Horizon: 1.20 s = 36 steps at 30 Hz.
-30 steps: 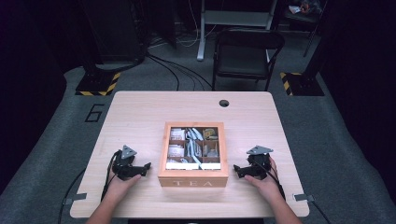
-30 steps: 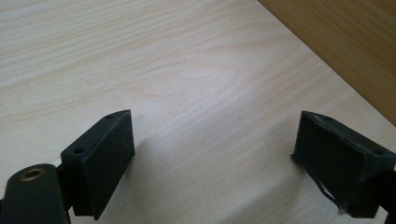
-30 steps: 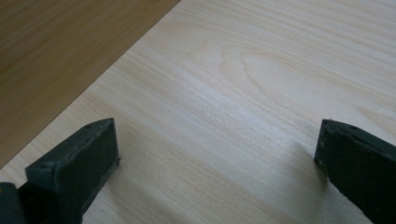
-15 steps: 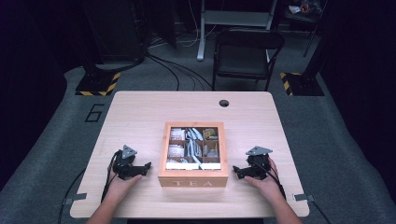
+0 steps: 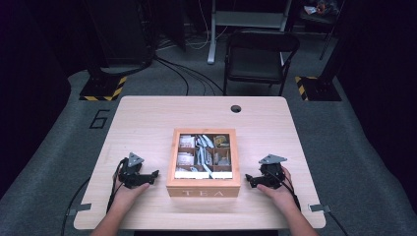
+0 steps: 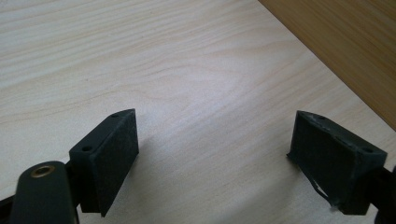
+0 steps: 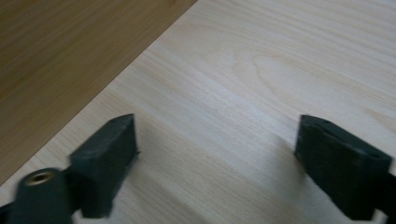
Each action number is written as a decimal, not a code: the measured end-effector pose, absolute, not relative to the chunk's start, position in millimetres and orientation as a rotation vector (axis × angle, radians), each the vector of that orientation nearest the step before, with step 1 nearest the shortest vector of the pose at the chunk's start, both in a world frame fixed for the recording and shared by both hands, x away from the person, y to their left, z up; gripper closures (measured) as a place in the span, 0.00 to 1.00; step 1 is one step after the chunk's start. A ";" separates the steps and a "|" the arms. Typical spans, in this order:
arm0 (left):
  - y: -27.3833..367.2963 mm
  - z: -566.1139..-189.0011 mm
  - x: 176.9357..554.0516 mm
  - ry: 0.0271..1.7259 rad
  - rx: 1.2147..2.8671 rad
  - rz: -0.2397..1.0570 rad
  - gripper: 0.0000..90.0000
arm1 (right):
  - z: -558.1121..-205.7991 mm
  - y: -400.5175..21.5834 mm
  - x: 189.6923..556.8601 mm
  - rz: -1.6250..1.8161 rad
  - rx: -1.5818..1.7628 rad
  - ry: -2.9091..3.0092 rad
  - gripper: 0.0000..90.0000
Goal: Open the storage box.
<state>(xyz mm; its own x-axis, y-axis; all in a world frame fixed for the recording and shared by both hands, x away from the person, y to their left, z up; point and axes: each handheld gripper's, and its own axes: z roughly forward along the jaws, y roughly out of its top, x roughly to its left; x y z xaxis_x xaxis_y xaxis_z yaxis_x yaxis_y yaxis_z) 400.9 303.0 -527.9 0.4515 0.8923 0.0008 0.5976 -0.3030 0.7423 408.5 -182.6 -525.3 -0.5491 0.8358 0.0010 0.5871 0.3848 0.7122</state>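
Observation:
A wooden tea box (image 5: 203, 189) marked TEA stands near the table's front edge, its lid showing several compartments of tea bags. My left gripper (image 5: 153, 174) rests low on the table just left of the box, jaws wide apart and empty. In the left gripper view the gripper (image 6: 215, 158) has bare tabletop between its pads, and the box wall (image 6: 345, 42) crosses the top right corner. My right gripper (image 5: 249, 180) sits just right of the box, open and empty. The right gripper view has the gripper (image 7: 217, 156) over bare wood, with the box wall (image 7: 56, 56) at upper left.
The light wooden table (image 5: 147, 123) has a round cable hole (image 5: 235, 108) near its far edge. A black chair (image 5: 258, 56) stands behind the table. Cables trail from both grippers over the front edge.
Both grippers have barely shifted, the right one edging slightly; both stay open beside the box.

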 end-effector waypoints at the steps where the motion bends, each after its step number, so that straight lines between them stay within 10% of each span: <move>1: 303.2 -527.3 400.2 1.242 2.009 0.546 0.26 | -525.0 -183.3 408.2 0.972 1.244 2.286 0.18; 9: 305.4 -521.3 398.0 1.249 1.979 0.495 0.38 | -519.0 -189.1 407.5 0.962 1.227 2.305 0.47; 36: 288.1 -474.1 375.7 1.170 1.929 0.387 0.39 | -468.1 -184.8 385.8 1.106 1.173 2.303 0.45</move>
